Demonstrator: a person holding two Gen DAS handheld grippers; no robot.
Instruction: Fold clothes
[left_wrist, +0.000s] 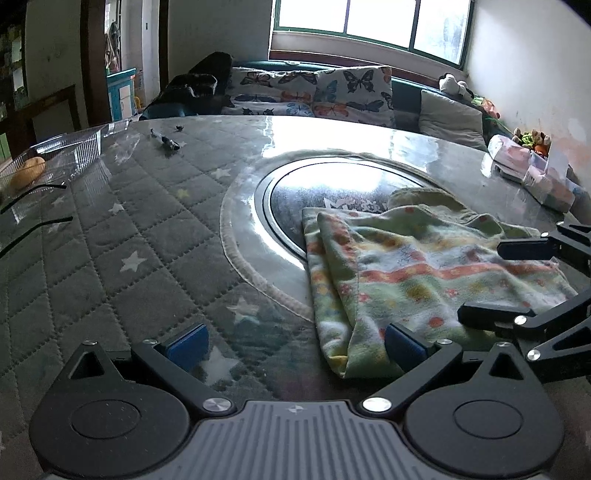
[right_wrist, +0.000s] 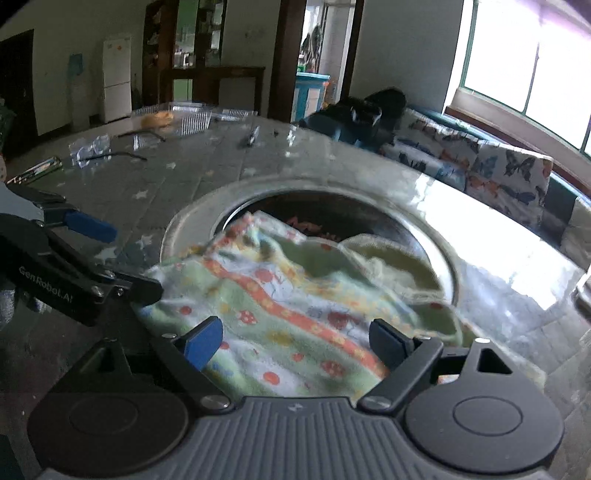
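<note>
Patterned garment (right_wrist: 295, 306) blurred, near edge cut off by right gripper (right_wrist: 295, 341), jaws spread. Left gripper (left_wrist: 293, 345) at nine o'clock, spread, pinching nothing.

One text can be read: "GenRobot.AI", in pale letters on the black arm of the left tool (right_wrist: 101, 258), which enters the right wrist view from about nine o'clock; the lettering runs slantwise down toward four o'clock. Red markings on the dark round inset (right_wrist: 314, 221) of the counter, at about twelve o'clock from the cloth, are too blurred to read.
</note>
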